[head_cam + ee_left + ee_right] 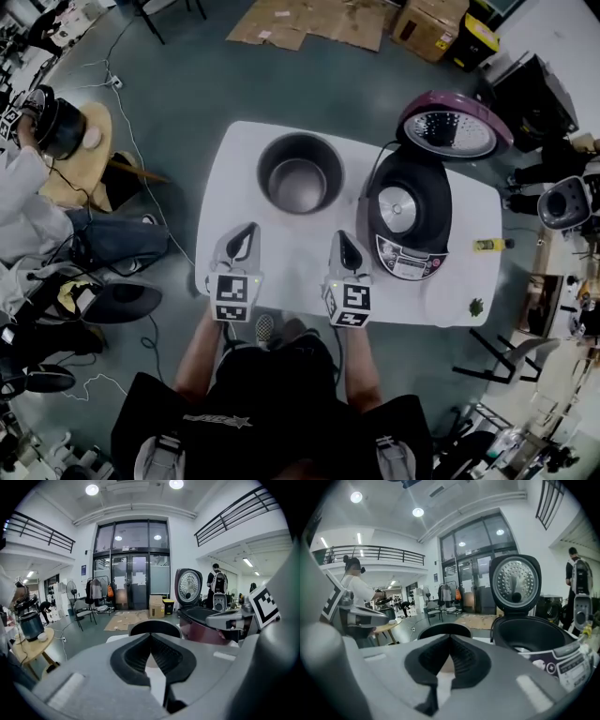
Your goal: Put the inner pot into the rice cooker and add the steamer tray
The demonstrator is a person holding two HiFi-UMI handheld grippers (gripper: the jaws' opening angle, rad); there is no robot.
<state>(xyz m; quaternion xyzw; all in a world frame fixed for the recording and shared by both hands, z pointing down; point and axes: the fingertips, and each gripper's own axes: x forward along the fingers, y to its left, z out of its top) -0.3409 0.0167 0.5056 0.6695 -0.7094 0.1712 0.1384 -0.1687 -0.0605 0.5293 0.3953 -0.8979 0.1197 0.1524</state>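
Note:
The metal inner pot [300,173] stands empty at the back middle of the white table [281,281]. To its right sits the dark rice cooker [410,211], its purple lid [450,127] tipped open. My left gripper [246,230] and right gripper [339,236] hover side by side over the table's near half, both shut with nothing held, a short way before the pot. In the left gripper view the pot [154,627] lies just beyond the shut jaws [151,637], with the cooker [201,620] to the right. In the right gripper view the pot [443,631] and open cooker [529,637] lie ahead of the jaws [450,638]. I see no steamer tray.
A small yellow item [487,245] and a green scrap [476,306] lie near the table's right edge. A round wooden table [80,150] with another cooker and a seated person stand at the left. Cardboard [309,23] lies on the floor behind.

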